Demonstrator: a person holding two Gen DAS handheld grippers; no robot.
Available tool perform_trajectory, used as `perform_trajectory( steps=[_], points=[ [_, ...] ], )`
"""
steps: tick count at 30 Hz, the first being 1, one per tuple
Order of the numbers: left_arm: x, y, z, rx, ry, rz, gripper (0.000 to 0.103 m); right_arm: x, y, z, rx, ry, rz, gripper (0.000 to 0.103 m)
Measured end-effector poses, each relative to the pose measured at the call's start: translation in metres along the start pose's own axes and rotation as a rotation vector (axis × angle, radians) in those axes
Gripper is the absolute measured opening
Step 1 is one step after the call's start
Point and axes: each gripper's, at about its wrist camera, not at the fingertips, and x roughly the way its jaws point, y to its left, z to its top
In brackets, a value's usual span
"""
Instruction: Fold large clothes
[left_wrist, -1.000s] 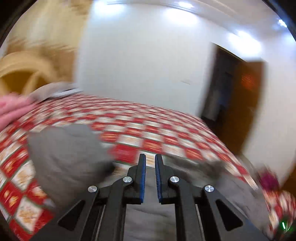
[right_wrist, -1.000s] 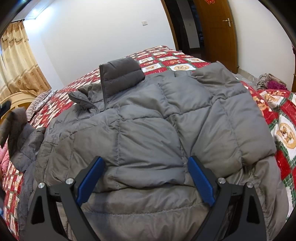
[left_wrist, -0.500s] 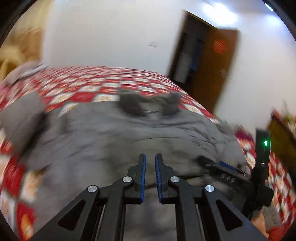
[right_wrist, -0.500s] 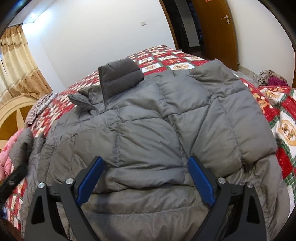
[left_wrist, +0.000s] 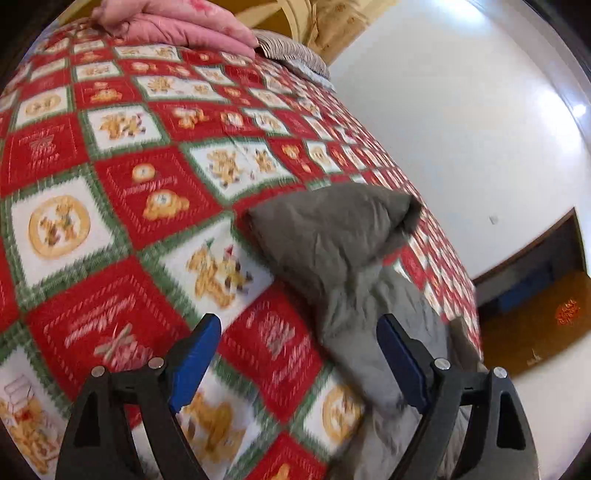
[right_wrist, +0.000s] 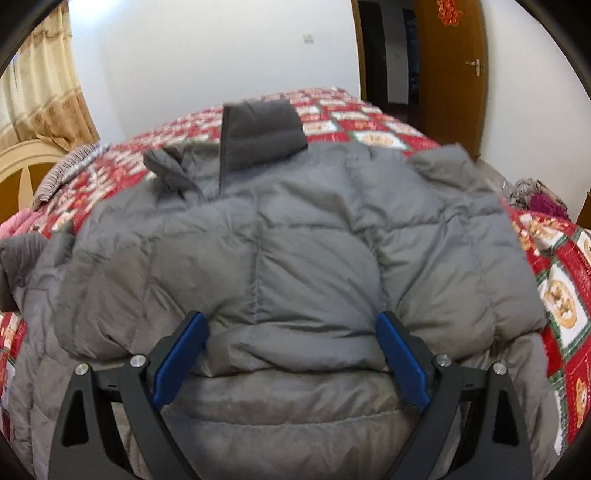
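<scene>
While its jaws swing apart beside the sleeve (left_wrist: 332, 236), the left tool (left_wrist: 295, 354) grips nothing; right tool (right_wrist: 291, 350) gapes empty over the jacket (right_wrist: 295, 258), poised to fold.

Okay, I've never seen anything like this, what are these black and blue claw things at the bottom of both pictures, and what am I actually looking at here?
Those claws are hand-held grippers: a person carries one in each hand, and a wide-angle camera on each looks forward along its two blue-padded fingers. That is why the room looks bent.

One picture is from the left gripper. Its jaws are opening, with nothing pinched between them. Ahead of it a grey sleeve of the jacket lies on the red, green and white patterned bedspread, with pink bedding at the far end.

The other picture is from the right gripper. It is open too and holds nothing. Beyond its fingers lies the body of a grey puffer jacket, spread over the bed, its darker collar on the far side.
</scene>
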Motion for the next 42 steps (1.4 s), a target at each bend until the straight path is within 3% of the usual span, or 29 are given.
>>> perform_trajectory(
  steps=[3,6,9,10,14,16,18,19,20,21,22,24,27,29,32,34,35,38,39,42],
  points=[
    [0.019,-0.035,-0.007,0.112,0.066,0.037,0.086,0.0,-0.004,0.0,0.024,-0.005,0.012,0.096],
    [0.032,-0.054,-0.012,0.097,0.017,0.077,0.086,-0.001,-0.009,-0.001,0.043,-0.011,0.035,0.096],
    [0.057,-0.061,0.008,0.047,-0.01,0.158,0.086,-0.002,-0.01,-0.001,0.05,-0.015,0.045,0.096],
    [0.062,-0.057,0.017,0.019,-0.007,0.153,0.086,-0.002,-0.01,-0.001,0.05,-0.016,0.046,0.096],
    [0.075,-0.024,0.041,-0.226,-0.016,-0.001,0.086,-0.001,-0.01,-0.001,0.05,-0.012,0.048,0.096],
    [0.093,-0.015,0.043,-0.224,0.025,0.012,0.084,0.0,-0.01,-0.001,0.049,-0.011,0.051,0.097],
    [0.1,-0.023,0.039,-0.105,0.028,0.09,0.048,0.0,-0.01,-0.001,0.049,-0.011,0.054,0.097],
    [0.098,-0.029,0.037,-0.027,0.007,0.089,0.036,0.0,-0.01,-0.001,0.05,-0.012,0.056,0.097],
    [0.098,-0.031,0.036,-0.004,0.012,0.045,0.006,0.0,-0.01,-0.001,0.052,-0.013,0.059,0.097],
    [0.097,-0.031,0.036,0.0,0.028,-0.014,0.005,0.0,-0.01,-0.001,0.053,-0.013,0.06,0.097],
    [0.093,-0.034,0.036,0.005,0.014,-0.016,0.005,0.0,-0.01,-0.001,0.054,-0.013,0.06,0.097],
    [0.068,-0.06,0.033,0.114,-0.086,-0.047,0.005,0.0,-0.01,-0.002,0.056,-0.015,0.061,0.097],
    [0.03,-0.122,0.014,0.371,-0.187,-0.154,0.005,-0.002,-0.014,-0.002,0.078,-0.025,0.075,0.096],
    [0.0,-0.17,-0.016,0.582,-0.243,-0.242,0.005,-0.004,-0.019,-0.003,0.105,-0.034,0.093,0.096],
    [-0.039,-0.23,-0.092,0.901,-0.219,-0.395,0.005,-0.005,-0.025,-0.004,0.143,-0.048,0.114,0.096],
    [-0.046,-0.254,-0.16,1.176,-0.178,-0.393,0.005,-0.007,-0.031,-0.005,0.176,-0.058,0.135,0.096],
    [-0.044,-0.255,-0.182,1.263,-0.158,-0.384,0.005,-0.007,-0.033,-0.005,0.189,-0.062,0.144,0.096],
    [-0.022,-0.242,-0.273,1.618,-0.074,-0.27,0.006,-0.009,-0.039,-0.006,0.221,-0.072,0.171,0.096],
    [-0.015,-0.234,-0.282,1.642,-0.061,-0.242,0.006,-0.009,-0.04,-0.006,0.228,-0.073,0.177,0.096],
    [-0.006,-0.219,-0.286,1.583,-0.04,-0.192,0.007,-0.009,-0.04,-0.006,0.235,-0.075,0.188,0.096]
  ],
)
